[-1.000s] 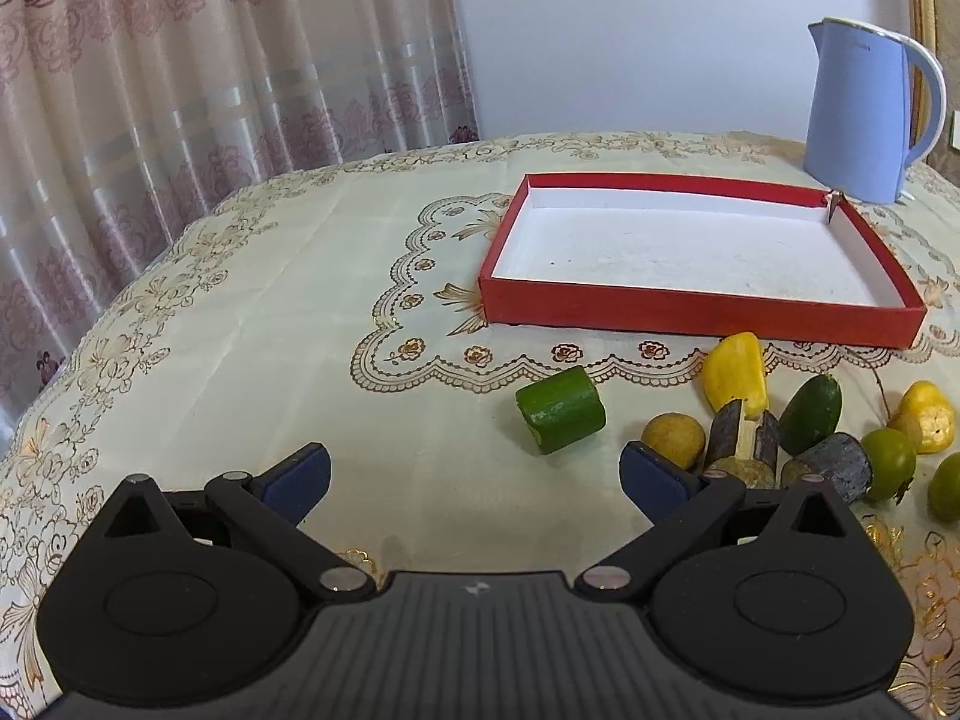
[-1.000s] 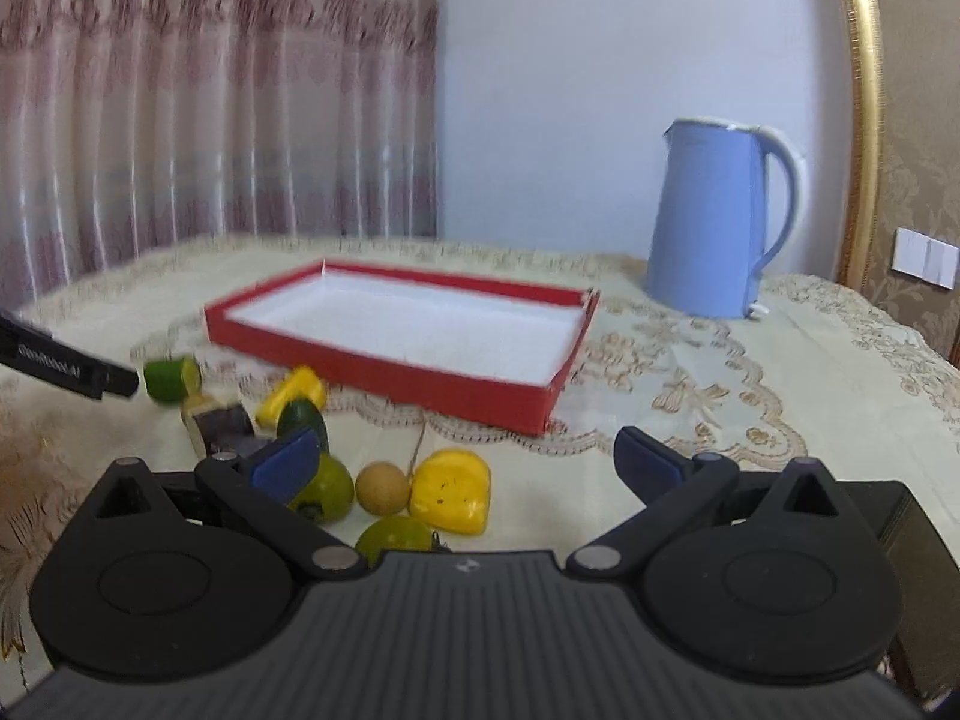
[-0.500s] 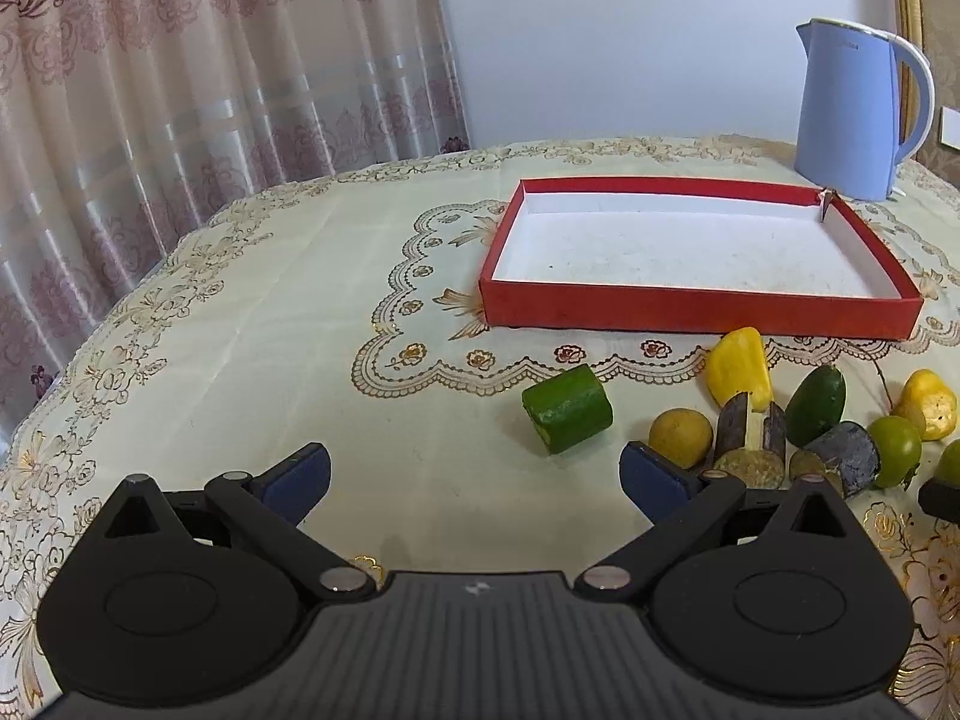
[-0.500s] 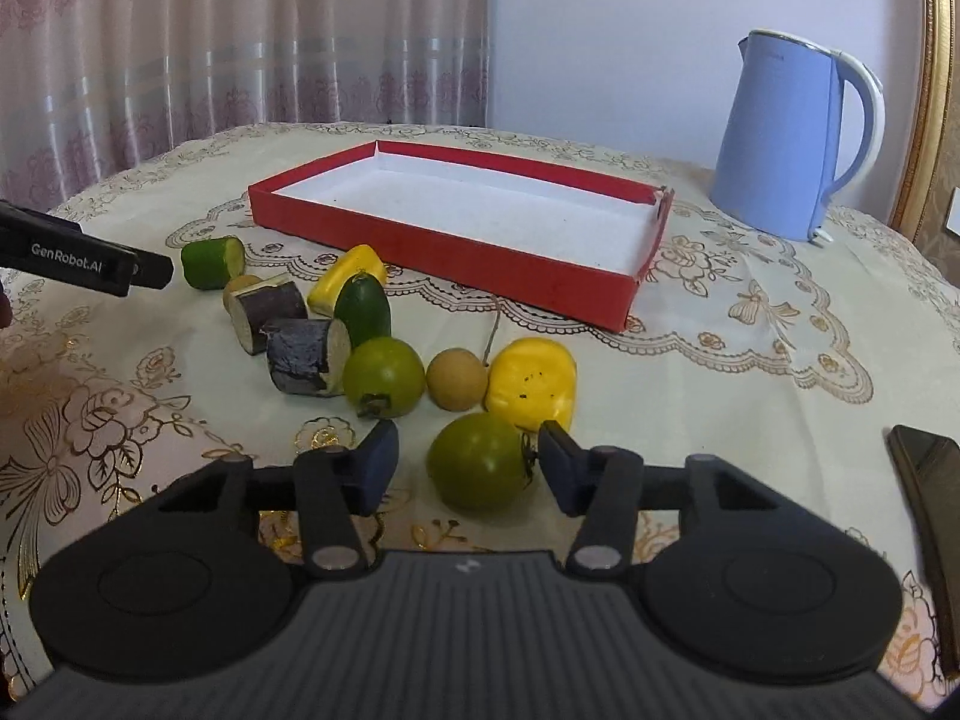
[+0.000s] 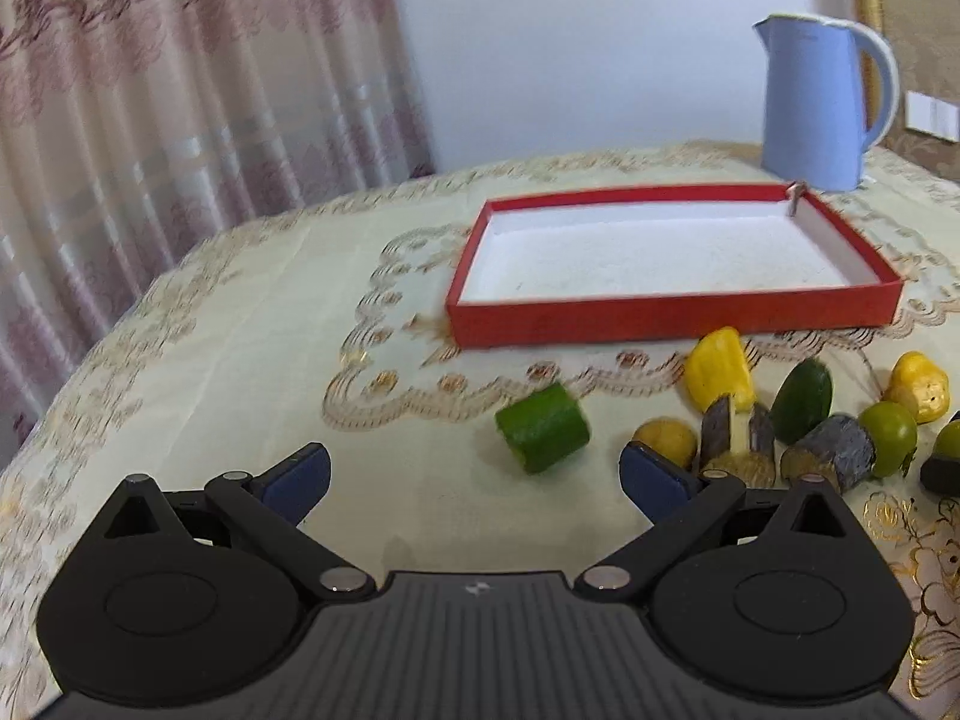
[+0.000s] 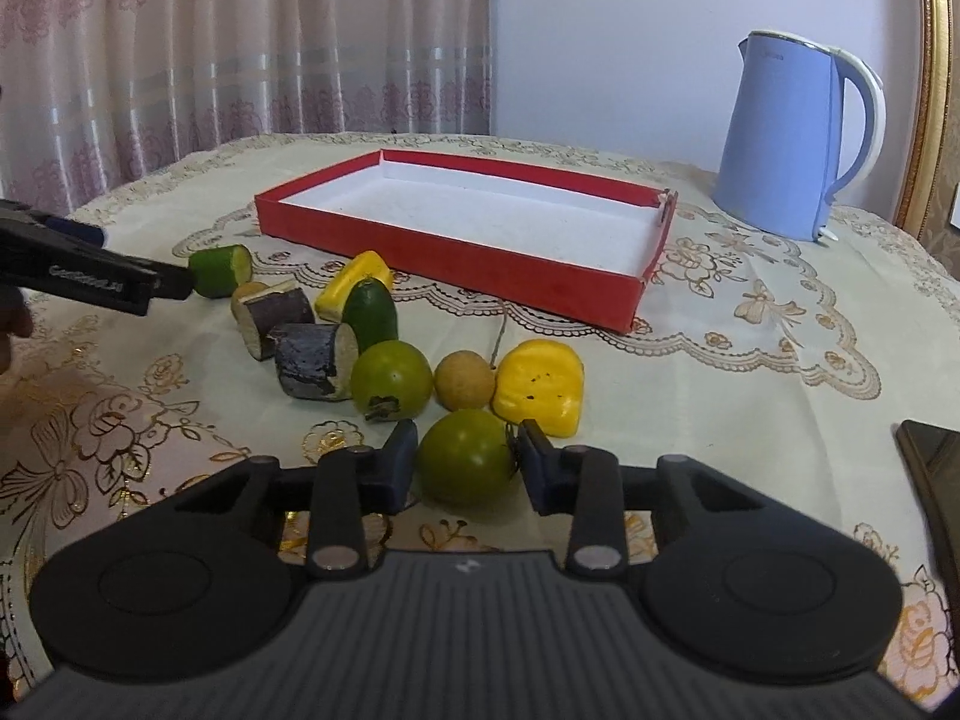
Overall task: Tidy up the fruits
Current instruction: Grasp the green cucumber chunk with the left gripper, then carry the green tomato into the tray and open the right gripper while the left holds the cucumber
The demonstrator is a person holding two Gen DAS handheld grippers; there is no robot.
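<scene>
Tablecloth (image 6: 750, 360) w/ gold embroidery, curtains behind | red tray (image 6: 456, 252) mid-table, blue kettle (image 6: 792, 138) past its far R corner | R gripper (image 6: 465, 462) jaws closing round green tomato (image 6: 467, 463), pads abt touching | L gripper (image 5: 474, 474) wide apart, nothing in it, green chunk (image 5: 543, 437) just ahead | cluster betw tray & grippers: 2 tomatoes, 2 yellow pcs, 2 dark chunks, 2 brown balls.

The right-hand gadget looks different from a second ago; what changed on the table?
The right gripper had its jaws spread wide; they are now closing around a round green fruit, pads at its sides. It also dipped toward the fruit pile. The left gripper stays open near the green cut piece. The red tray stays empty, and the blue kettle is unmoved.
</scene>
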